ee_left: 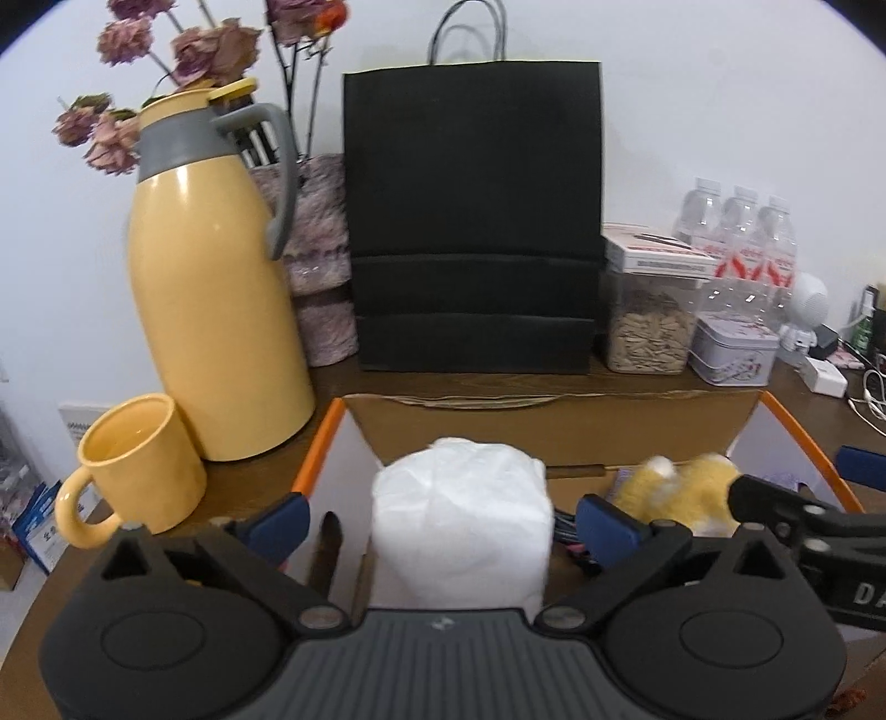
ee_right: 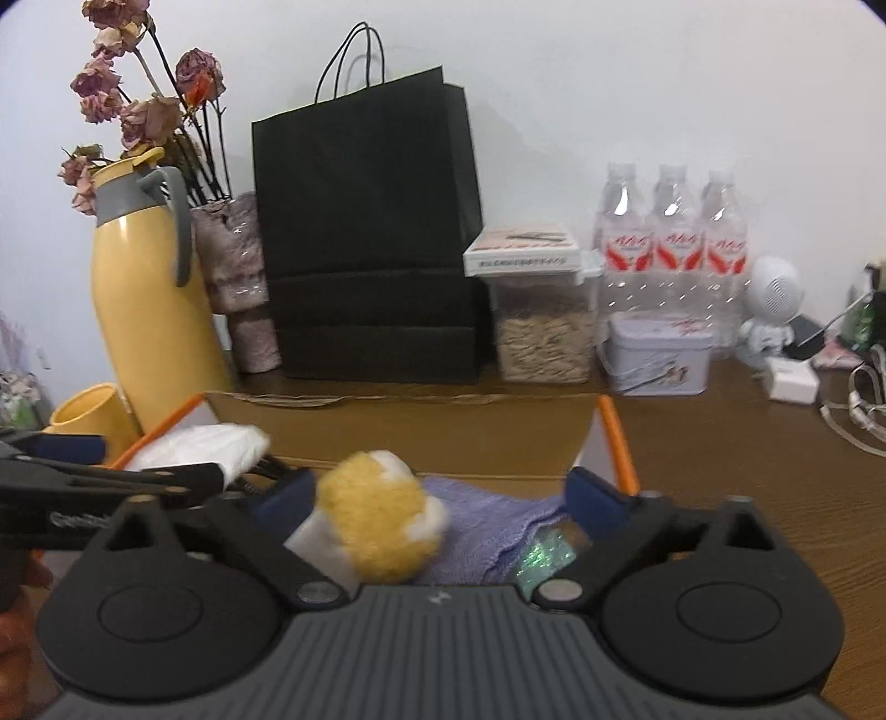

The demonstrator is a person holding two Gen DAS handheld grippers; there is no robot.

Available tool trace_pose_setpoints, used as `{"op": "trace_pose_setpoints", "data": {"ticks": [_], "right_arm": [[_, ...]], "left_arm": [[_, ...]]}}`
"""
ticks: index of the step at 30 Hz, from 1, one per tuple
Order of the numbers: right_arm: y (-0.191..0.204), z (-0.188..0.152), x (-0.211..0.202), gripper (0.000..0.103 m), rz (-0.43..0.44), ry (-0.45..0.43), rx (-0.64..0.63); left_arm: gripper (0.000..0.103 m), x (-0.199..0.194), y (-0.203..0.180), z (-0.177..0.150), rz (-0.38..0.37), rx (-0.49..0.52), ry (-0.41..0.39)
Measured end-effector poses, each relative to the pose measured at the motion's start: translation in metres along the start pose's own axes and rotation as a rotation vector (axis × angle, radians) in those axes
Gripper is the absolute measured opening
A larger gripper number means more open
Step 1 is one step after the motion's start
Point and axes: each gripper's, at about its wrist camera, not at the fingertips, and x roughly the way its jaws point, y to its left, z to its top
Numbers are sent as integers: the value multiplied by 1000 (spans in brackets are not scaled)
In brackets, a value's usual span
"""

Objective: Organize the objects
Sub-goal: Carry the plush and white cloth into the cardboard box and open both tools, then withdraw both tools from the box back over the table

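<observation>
Nearest, the left claw (ee_left: 437, 518) is standing spread wide, its blue pads flanking a white wrapped bundle (ee_left: 462, 526) without pressing on it; the bundle is sitting inside the open cardboard box (ee_left: 554, 426) with orange-edged flaps. The right claw (ee_right: 440, 495) is likewise standing spread, a yellow and white plush toy (ee_right: 382, 523) lying between its pads, close to the left pad though contact cannot be told; the toy is resting in the same box on a lilac cloth (ee_right: 487, 531), with a glittering green item (ee_right: 545, 556) just beside it. The toy is lying right of the bundle. Left of the box, a yellow mug (ee_left: 138, 465) is standing on the wooden desk (ee_right: 747, 471), just beside a tall yellow thermos jug (ee_left: 216, 310). Beyond the box, a black paper bag (ee_left: 470, 221) is standing upright against the wall, with dried flowers (ee_left: 183, 50) in a wrapped vase at far left. To the right of the bag, a clear jar of seeds (ee_right: 545, 338), a small tin (ee_right: 659, 354) and three water bottles (ee_right: 673, 232) are standing close together.
</observation>
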Motion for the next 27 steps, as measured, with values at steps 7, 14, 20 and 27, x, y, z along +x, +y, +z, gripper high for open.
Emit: {"op": "trace_pose_setpoints", "data": {"ticks": [7,14,20,27], "right_arm": [[-1,0,0,103,-5,8,-4],[1,0,0,103,0,7,-15],[3,0,-5,103,-7,-3,-27],[10,-4,-22,103,-19,-26,-53]], "left_arm": [[103,1,3,2,12,-1,8],[103,0,4,2,15,5,2],[103,-9,1,1,19,15,-18],[103,-28,3,-7,29,14,-36]]}}
